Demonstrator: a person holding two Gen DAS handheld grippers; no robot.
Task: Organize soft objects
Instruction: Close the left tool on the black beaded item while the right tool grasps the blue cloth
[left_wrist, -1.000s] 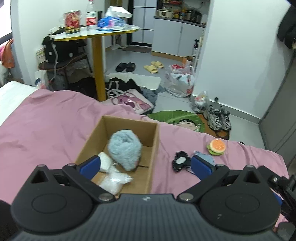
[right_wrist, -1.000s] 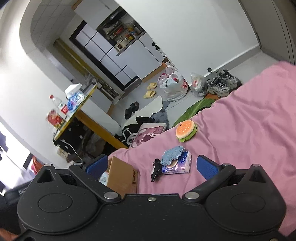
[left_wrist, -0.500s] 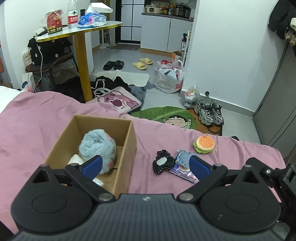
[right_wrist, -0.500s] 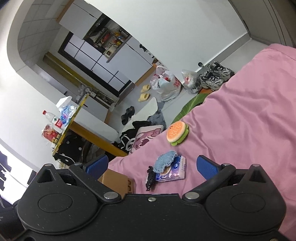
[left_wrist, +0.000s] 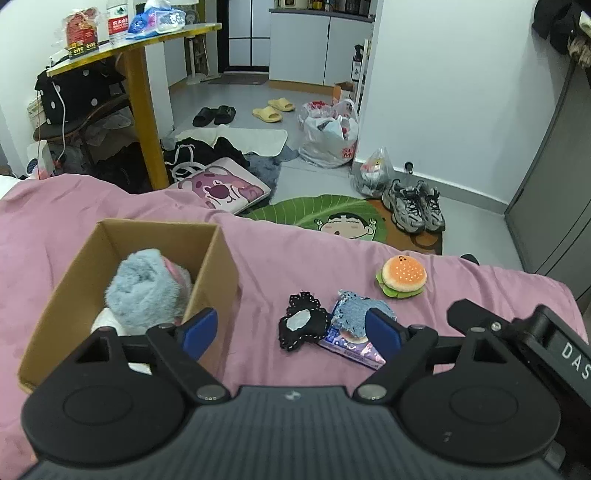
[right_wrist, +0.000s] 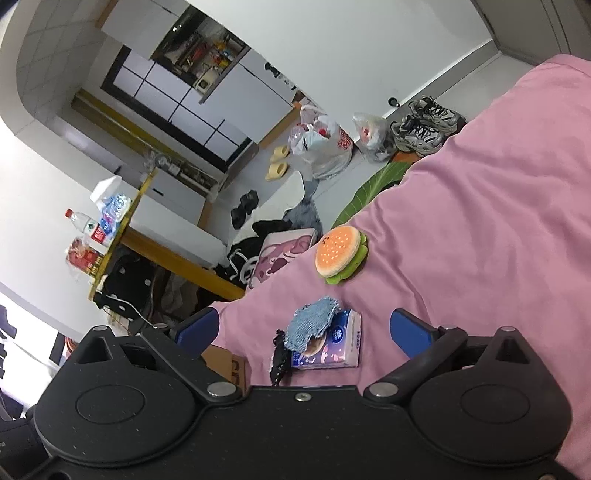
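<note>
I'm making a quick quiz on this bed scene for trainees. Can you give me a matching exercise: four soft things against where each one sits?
Things:
1. fluffy blue plush
2. burger toy
3. denim patch
4. black lace piece

Places:
A. alone on the pink blanket, farthest from the box
B. on top of the tissue pack
C. inside the cardboard box
D. on the blanket between the box and the tissue pack

Pairs: 1-C, 2-A, 3-B, 4-D
</note>
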